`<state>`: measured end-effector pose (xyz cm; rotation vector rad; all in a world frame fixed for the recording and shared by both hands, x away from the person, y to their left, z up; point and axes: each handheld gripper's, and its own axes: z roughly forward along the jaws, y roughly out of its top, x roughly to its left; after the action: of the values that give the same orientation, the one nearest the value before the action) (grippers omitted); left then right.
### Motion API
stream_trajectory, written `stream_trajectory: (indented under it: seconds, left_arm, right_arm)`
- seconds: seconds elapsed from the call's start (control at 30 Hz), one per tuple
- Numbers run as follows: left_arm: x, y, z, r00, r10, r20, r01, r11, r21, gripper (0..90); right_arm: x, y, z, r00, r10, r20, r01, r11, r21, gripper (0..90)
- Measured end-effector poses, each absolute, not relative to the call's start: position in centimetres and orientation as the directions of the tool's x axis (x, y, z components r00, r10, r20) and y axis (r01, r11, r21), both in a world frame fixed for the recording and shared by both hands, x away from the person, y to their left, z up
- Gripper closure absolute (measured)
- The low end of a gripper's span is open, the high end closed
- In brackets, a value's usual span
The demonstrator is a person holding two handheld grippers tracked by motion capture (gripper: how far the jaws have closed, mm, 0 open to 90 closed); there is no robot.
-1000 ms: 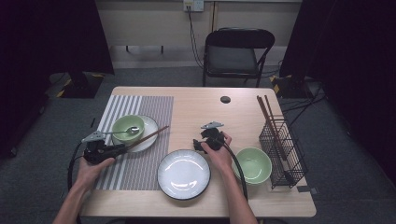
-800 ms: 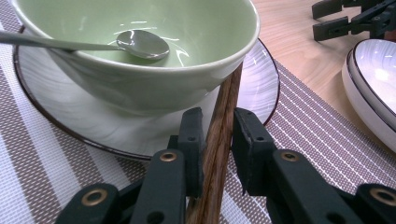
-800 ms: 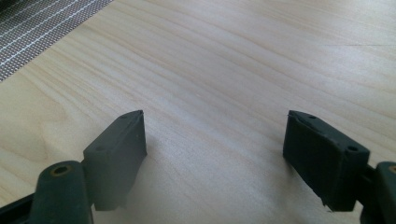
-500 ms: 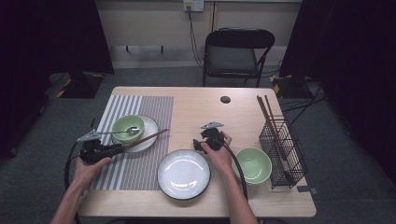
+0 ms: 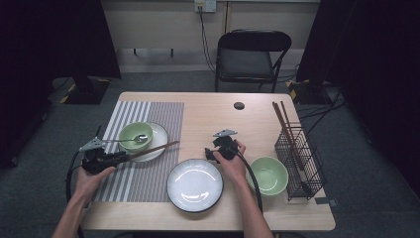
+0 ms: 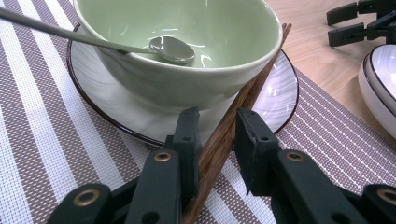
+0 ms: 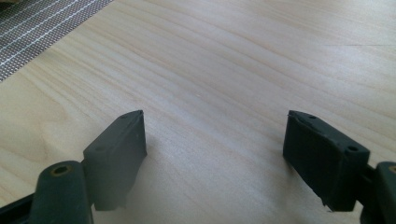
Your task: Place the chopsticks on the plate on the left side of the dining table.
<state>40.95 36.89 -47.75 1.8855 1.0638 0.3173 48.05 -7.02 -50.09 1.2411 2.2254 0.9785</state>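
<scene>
Chopsticks [image 6: 233,121] lie w/ far end propped on the white plate [image 6: 280,88] rim, touching the green bowl [image 6: 187,51], near end down on the striped placemat [image 6: 46,140]. Left gripper [image 6: 215,135] has its jaws either side of them, only the left jaw touching, a gap at the other. Metal spoon [image 6: 170,49] sits in the bowl. Right gripper [image 7: 215,140] over bare tabletop [image 7: 224,60], jaws wide apart, nothing btwn them

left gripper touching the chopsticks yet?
Touching. In the left gripper view the left gripper has one jaw pressed against the chopsticks; a narrow gap remains at the other jaw.
</scene>
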Motion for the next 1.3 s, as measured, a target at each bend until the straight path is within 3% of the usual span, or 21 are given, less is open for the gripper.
stream_trajectory:
  seconds: [0.5, 0.9, 1.17, 1.3]
  left_arm:
    - [40.9, 37.3, -47.8, 0.568, 0.798, -0.202, 0.548, -0.184, 0.816, 67.1]
    - [40.3, 37.0, -46.7, 0.577, 0.791, -0.205, 0.53, -0.171, 0.83, 58.9]
    - [39.6, 36.6, -46.2, 0.632, 0.733, -0.251, 0.527, -0.169, 0.833, 79.7]
    - [39.8, 36.1, -46.6, 0.635, 0.731, -0.251, 0.535, -0.181, 0.825, 81.6]
  right_arm:
    - [48.1, -7.0, -50.1, -0.521, 0.854, -0.015, 0.566, 0.358, 0.742, 20.7]
    - [48.1, -7.0, -50.1, -0.52, 0.854, -0.014, 0.567, 0.357, 0.742, 20.8]
    - [48.1, -7.0, -50.1, -0.521, 0.854, -0.015, 0.566, 0.358, 0.742, 20.8]
    - [48.1, -7.0, -50.1, -0.52, 0.854, -0.014, 0.567, 0.358, 0.742, 20.8]
